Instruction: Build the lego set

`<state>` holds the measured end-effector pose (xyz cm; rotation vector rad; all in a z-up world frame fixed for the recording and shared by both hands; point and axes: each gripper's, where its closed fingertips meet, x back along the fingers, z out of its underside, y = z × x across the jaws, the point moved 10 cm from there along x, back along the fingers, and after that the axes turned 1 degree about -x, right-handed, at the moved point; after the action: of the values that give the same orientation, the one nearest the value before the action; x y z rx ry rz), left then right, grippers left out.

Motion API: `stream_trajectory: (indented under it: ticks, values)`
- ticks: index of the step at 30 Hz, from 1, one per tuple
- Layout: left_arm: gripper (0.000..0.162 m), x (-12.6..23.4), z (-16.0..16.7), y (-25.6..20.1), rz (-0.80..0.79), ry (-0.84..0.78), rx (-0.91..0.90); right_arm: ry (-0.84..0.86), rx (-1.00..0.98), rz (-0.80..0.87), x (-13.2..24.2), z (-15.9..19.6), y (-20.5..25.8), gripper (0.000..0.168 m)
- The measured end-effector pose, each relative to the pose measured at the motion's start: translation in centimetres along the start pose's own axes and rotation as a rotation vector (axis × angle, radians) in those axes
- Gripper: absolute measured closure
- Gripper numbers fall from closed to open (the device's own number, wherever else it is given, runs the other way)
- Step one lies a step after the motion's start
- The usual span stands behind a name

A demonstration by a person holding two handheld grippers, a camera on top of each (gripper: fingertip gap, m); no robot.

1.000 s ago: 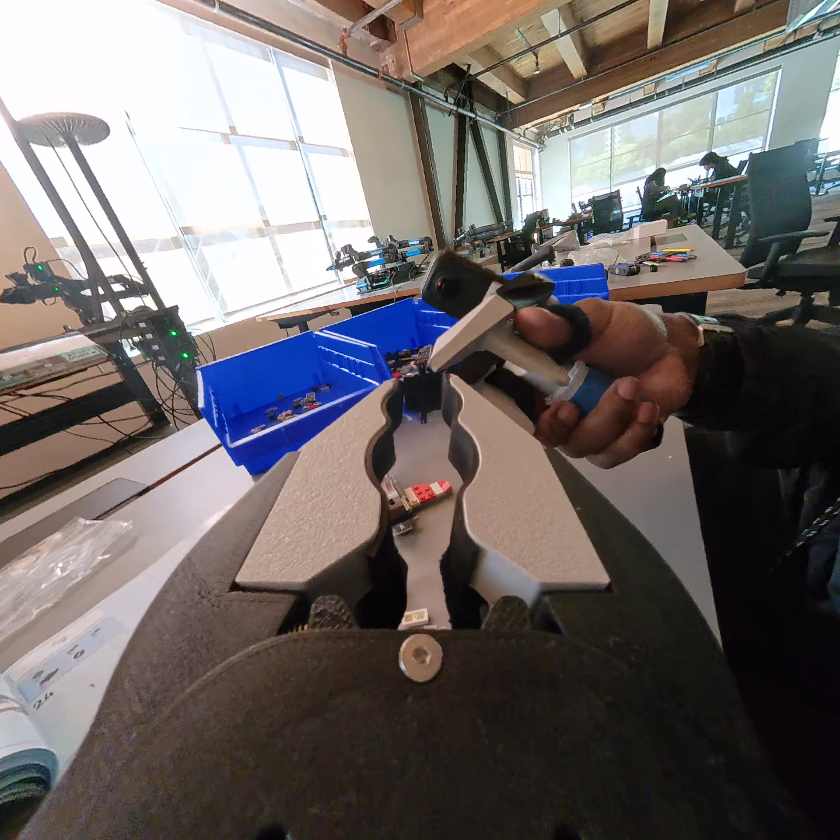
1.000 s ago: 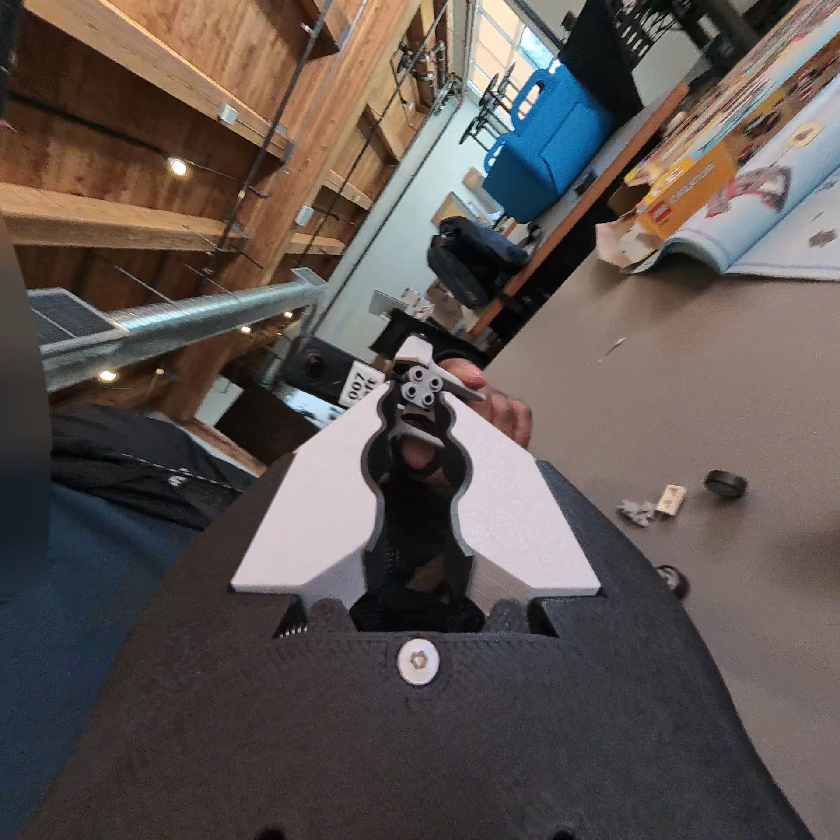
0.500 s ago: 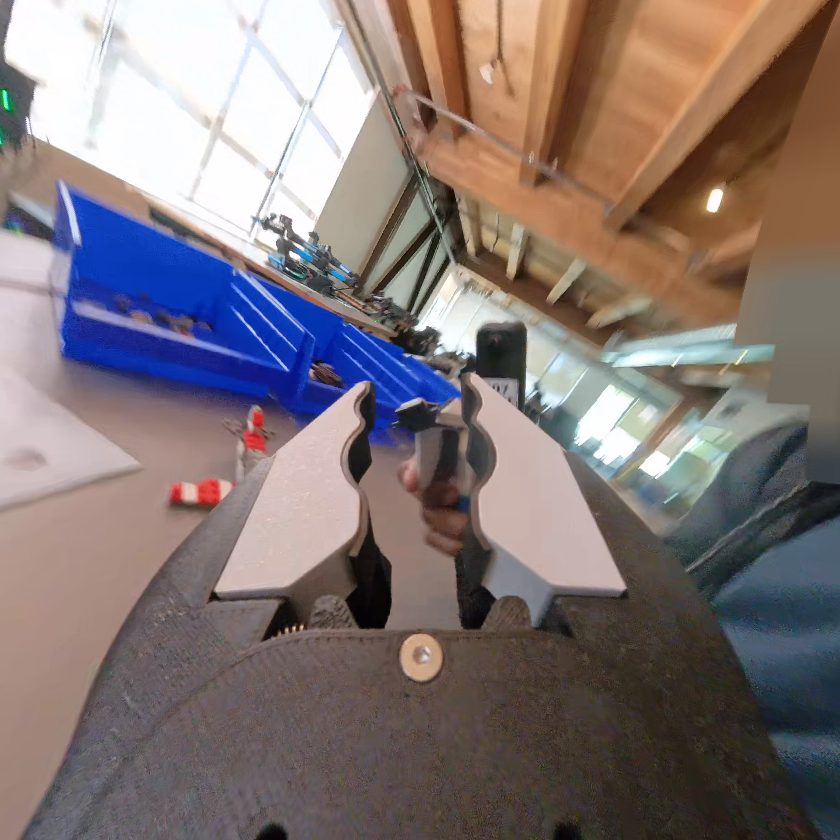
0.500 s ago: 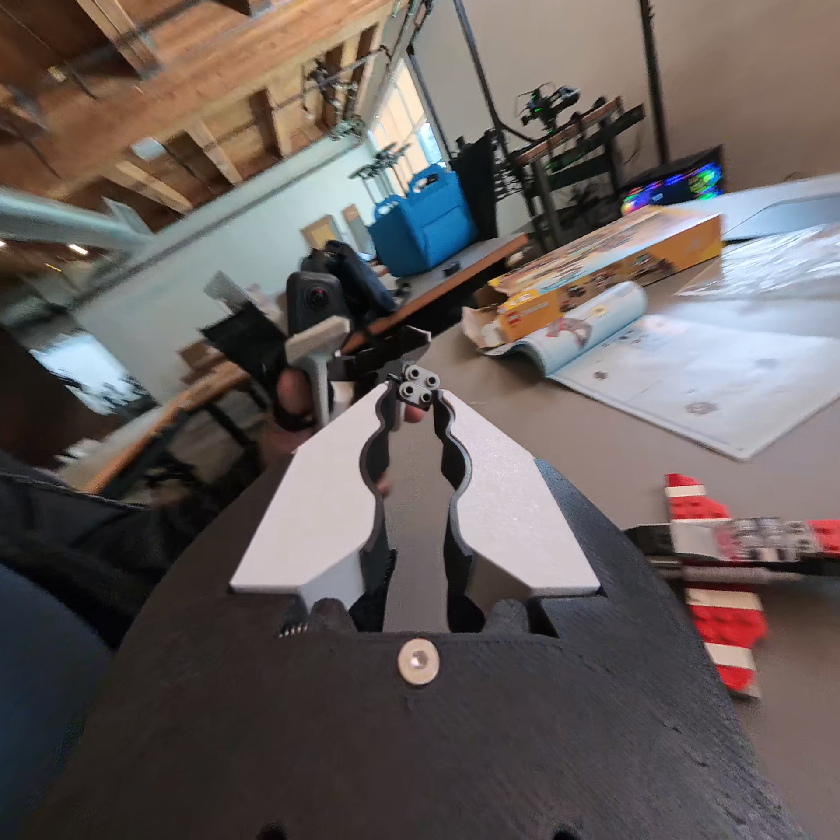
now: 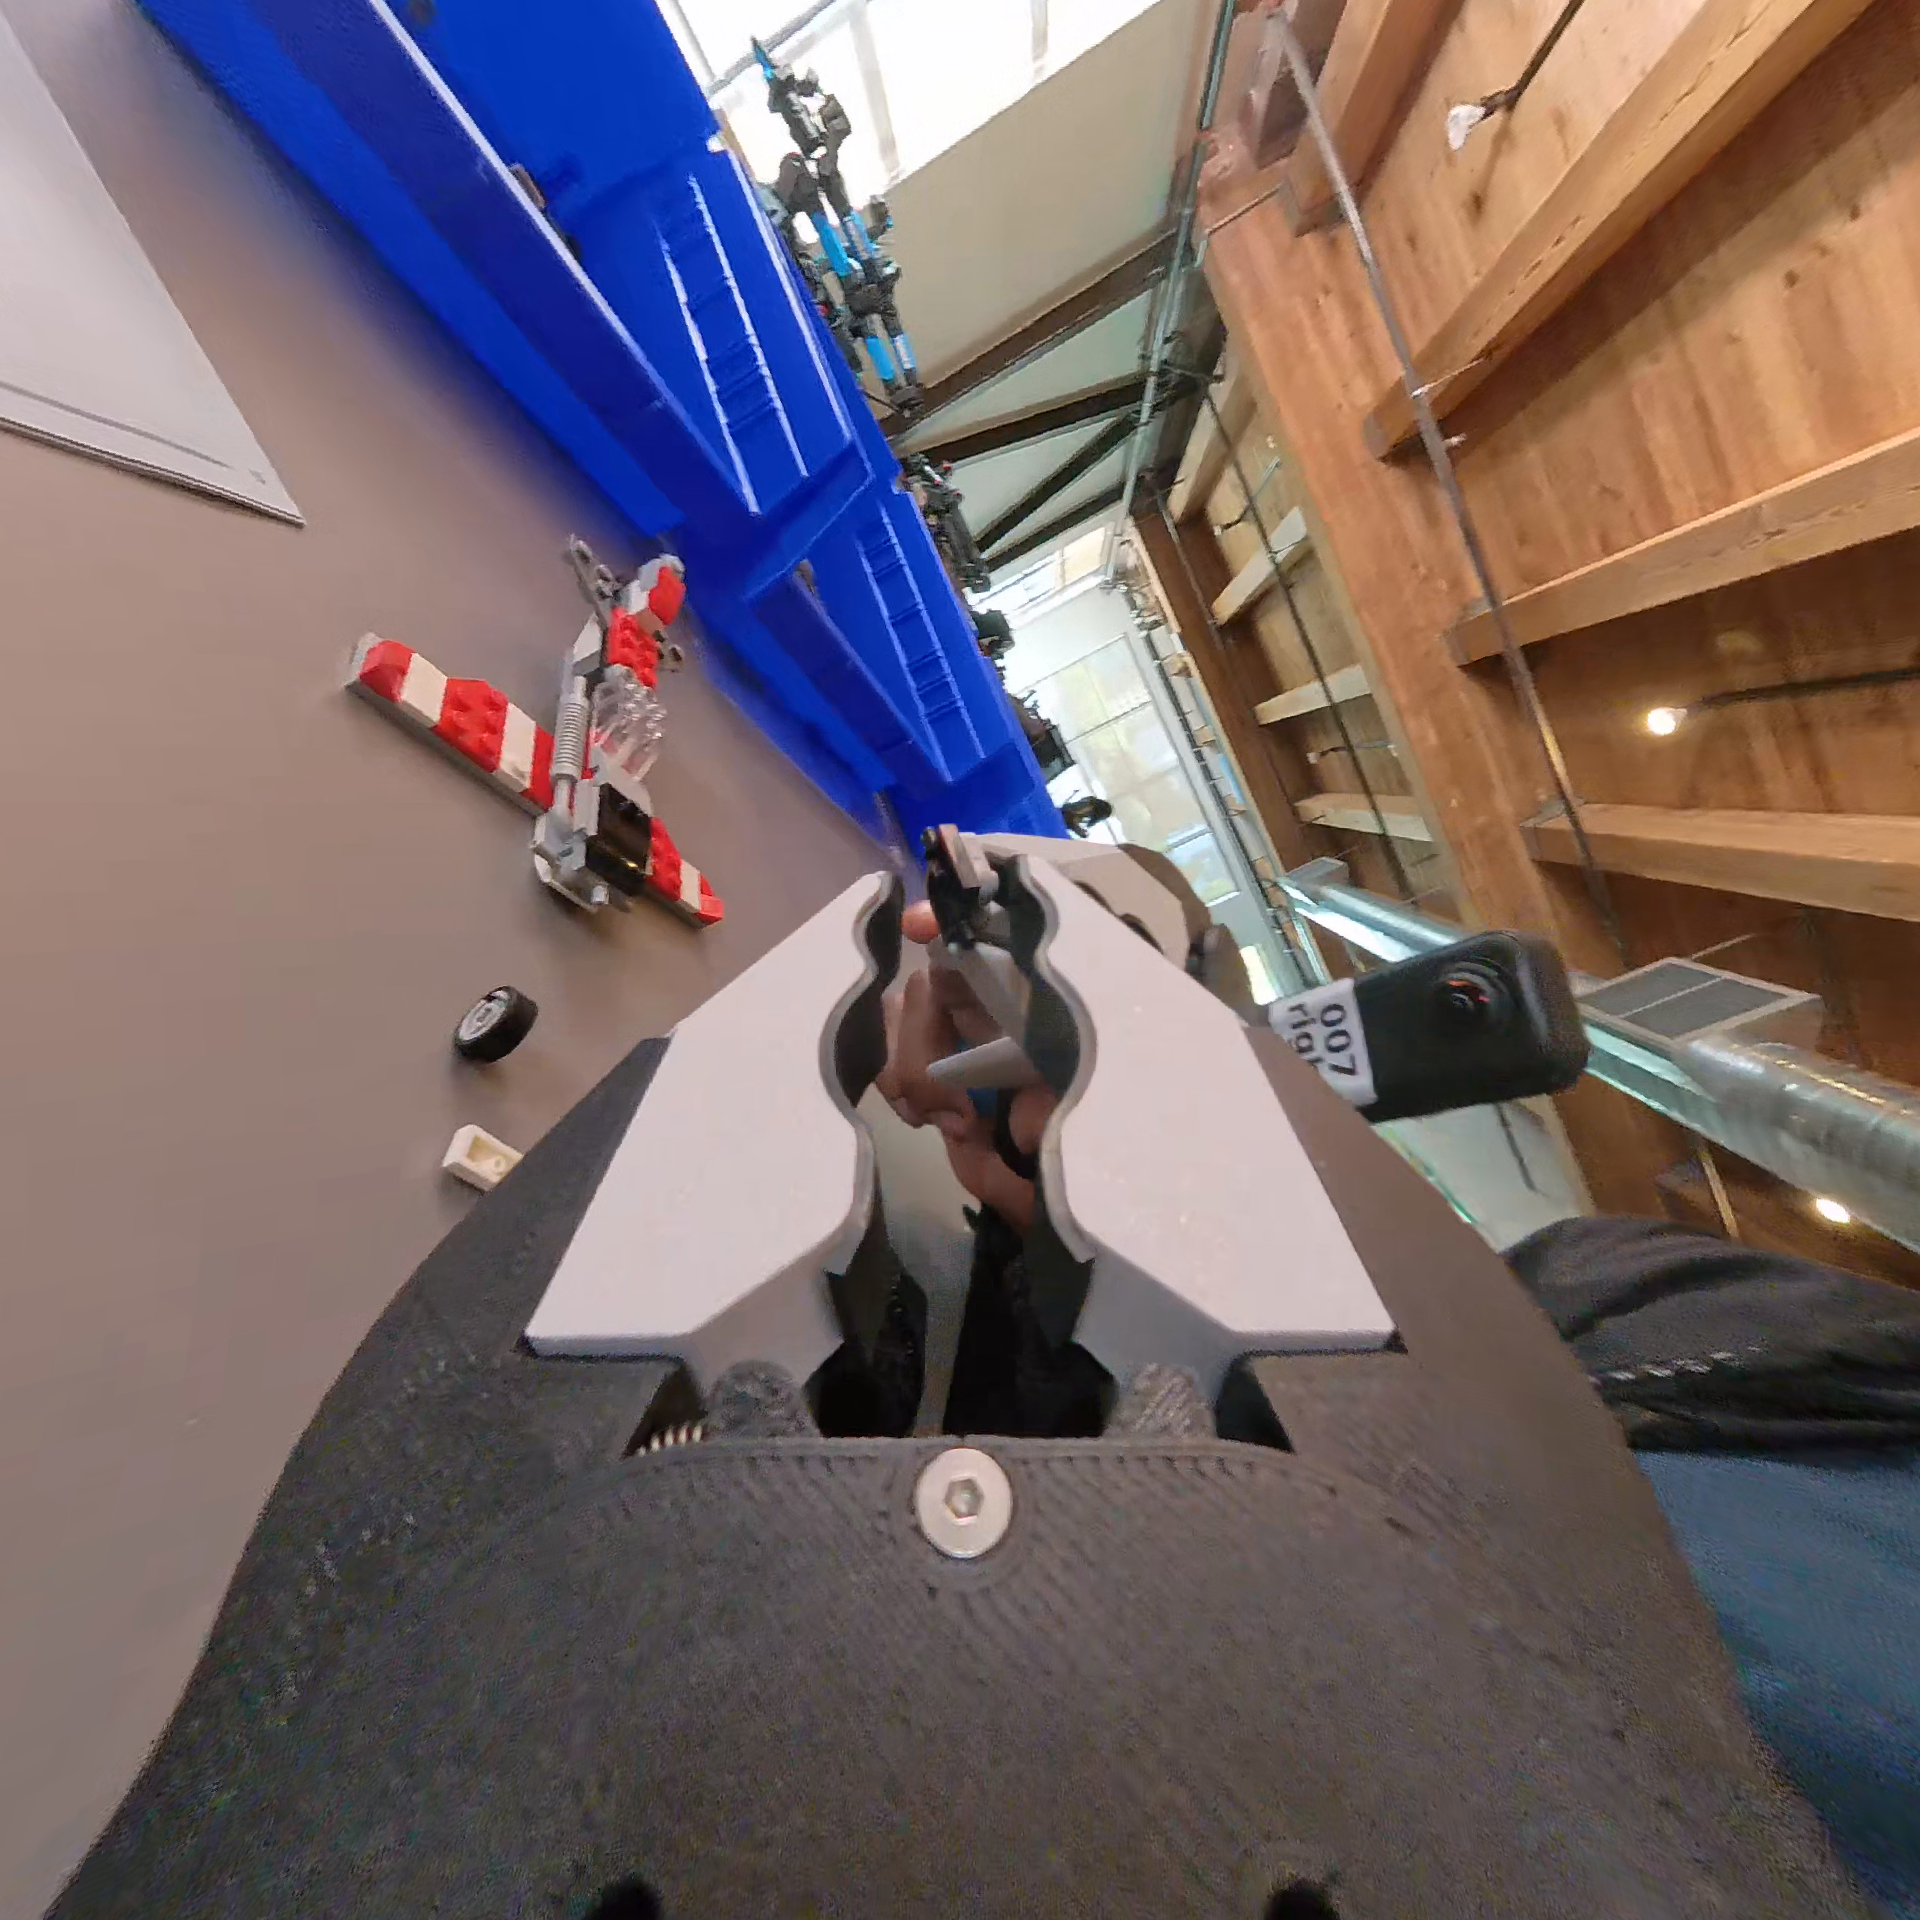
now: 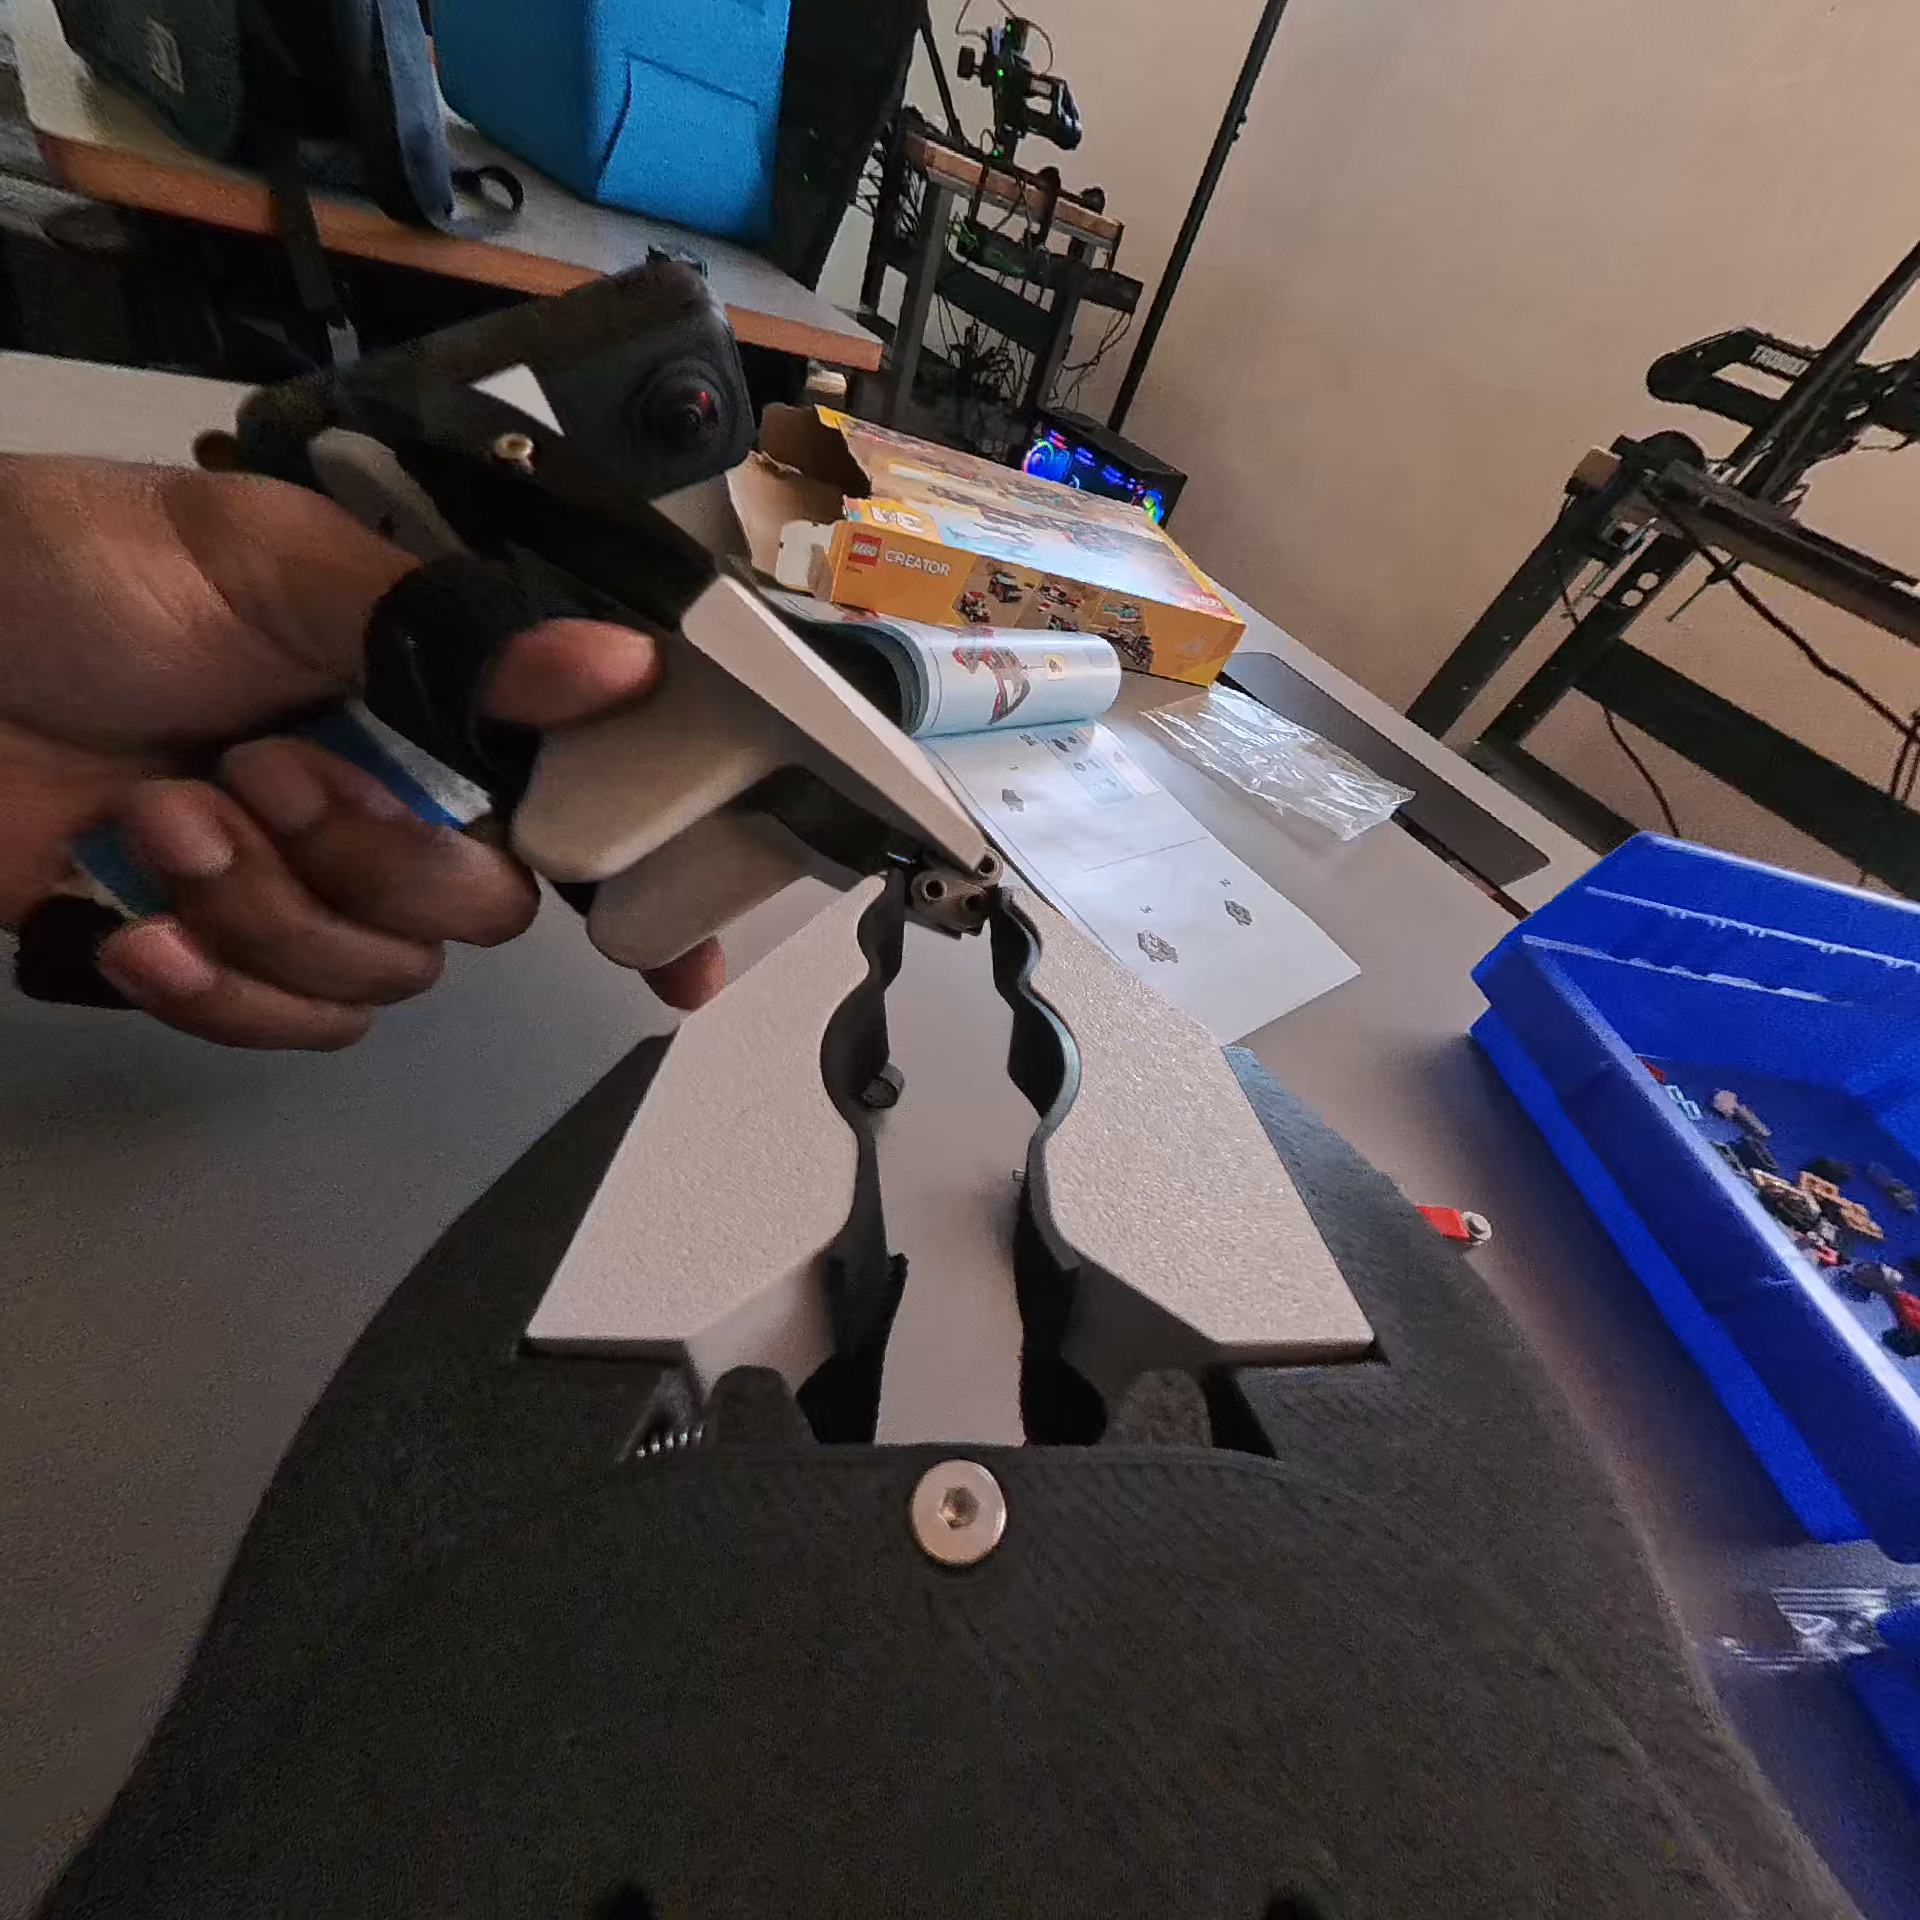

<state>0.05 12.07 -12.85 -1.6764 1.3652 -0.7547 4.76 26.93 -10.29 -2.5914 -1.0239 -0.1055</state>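
Observation:
My right gripper (image 6: 943, 912) is shut on a small dark grey studded Lego piece (image 6: 945, 899) and holds it in the air above the table (image 6: 312, 1195). My left gripper (image 5: 951, 902) meets it tip to tip. The piece (image 5: 954, 883) stands between the left jaws, against the right-hand pad, with a gap to the other pad, so the left gripper is open. In the right wrist view one left fingertip (image 6: 961, 854) touches the piece from above. A red-and-white Lego plane model (image 5: 582, 748) lies on the table.
A black wheel (image 5: 496, 1023) and a small white piece (image 5: 480, 1155) lie near the model. Blue bins (image 5: 623, 260) with several loose pieces (image 6: 1714, 1091) line the table. The yellow set box (image 6: 1029, 582), open instruction booklet (image 6: 1122, 862) and a plastic bag (image 6: 1278, 758) lie behind. Less than 4 cm separates the two grippers' tips.
Both grippers have swung round while facing each other. The right one has kept the grey piece throughout. The left jaws opened wide around the piece, then narrowed about it.

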Motion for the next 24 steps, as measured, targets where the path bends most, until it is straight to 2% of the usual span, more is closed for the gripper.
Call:
stream_trajectory:
  ticks: [3,7,15,24]
  values:
    - [0.151,-0.1,0.0,0.3,-0.025,-0.031,-0.004,0.025,0.051,0.033,-0.4,0.3,0.3,0.151]
    - [0.153,-0.2,0.1,0.6,-0.078,-0.053,-0.051,0.036,0.058,0.053,-0.7,0.8,0.3,0.152]
    - [0.152,-0.5,-0.1,-0.4,-0.183,-0.041,-0.297,-0.012,-0.109,0.01,-0.7,1.1,-0.5,0.152]
    - [0.152,-0.5,-0.2,-0.4,-0.246,-0.003,-0.425,-0.018,-0.229,-0.051,-0.9,1.6,-1.0,0.152]
